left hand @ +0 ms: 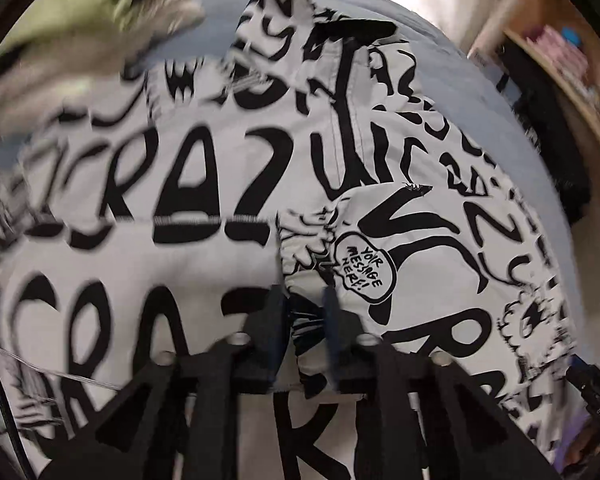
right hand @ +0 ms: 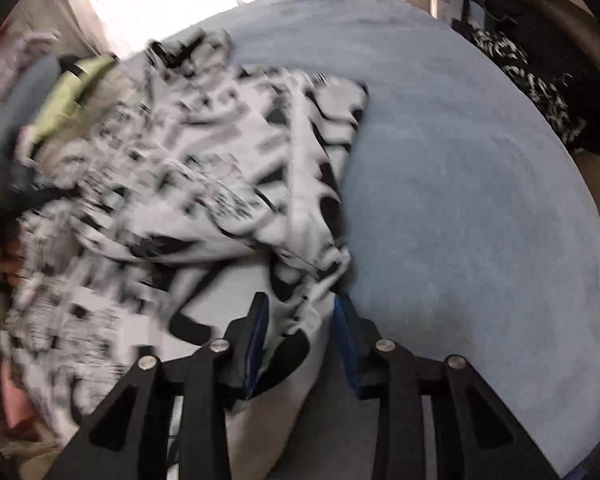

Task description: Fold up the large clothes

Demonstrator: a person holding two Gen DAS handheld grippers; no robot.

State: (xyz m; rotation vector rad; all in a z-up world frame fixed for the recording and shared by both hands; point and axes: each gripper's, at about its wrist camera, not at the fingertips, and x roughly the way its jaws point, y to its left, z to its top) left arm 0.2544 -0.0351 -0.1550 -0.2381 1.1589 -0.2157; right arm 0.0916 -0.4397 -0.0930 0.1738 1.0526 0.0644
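A large white garment printed with black lettering lies spread and rumpled over a pale blue bed. My left gripper points down at it near a gathered cuff. Its black fingers stand a little apart, with a fold of the print between them and no pad visibly pressing. In the right wrist view the same garment is blurred and heaped to the left. My right gripper is open at the garment's right edge. A bunched fold lies between its blue pads, nearer the left pad.
A blurred pale green and grey cloth lies at the garment's far left, also visible as green cloth. The bed's bare blue cover stretches right of the garment. Dark patterned clothes and a wooden shelf stand beyond the bed's right side.
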